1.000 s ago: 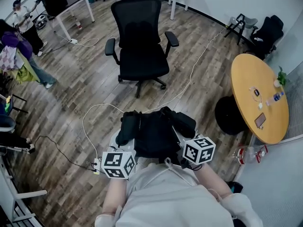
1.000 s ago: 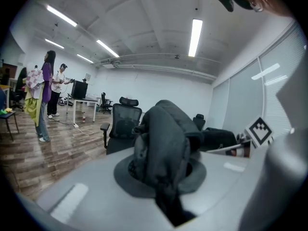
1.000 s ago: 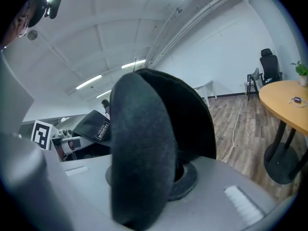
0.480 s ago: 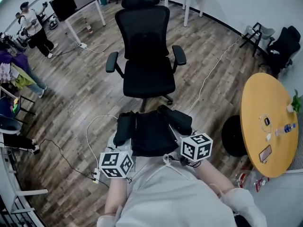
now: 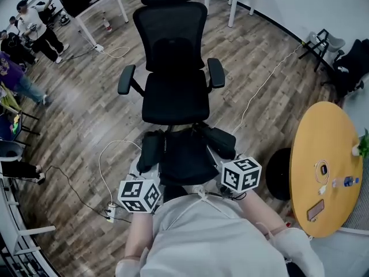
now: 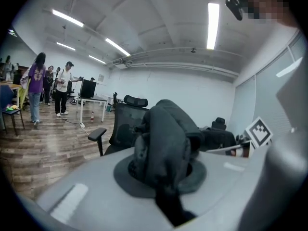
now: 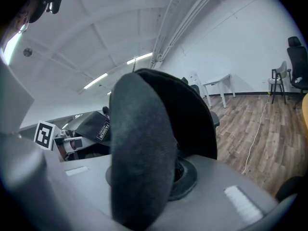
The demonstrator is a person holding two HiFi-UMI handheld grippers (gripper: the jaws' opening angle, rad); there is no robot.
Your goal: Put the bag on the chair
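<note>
Left gripper point(image 6: 164, 192) and right gripper point(image 7: 143, 189) clamp a black fabric bag point(image 5: 184, 160). Black mesh office chair point(image 5: 174, 97): upper centre.

Chair seat point(image 5: 176, 100) lies bare and open from its near edge, straight ahead of the bag point(image 5: 184, 157). One armrest point(image 5: 127, 77) and the other armrest point(image 5: 215, 73) bound the passage on either side, and the backrest point(image 5: 172, 36) closes the far side. Round table point(image 5: 323, 149) stands well off to the right, and a white cable point(image 5: 262, 88) runs along the floor between it and the chair.
</note>
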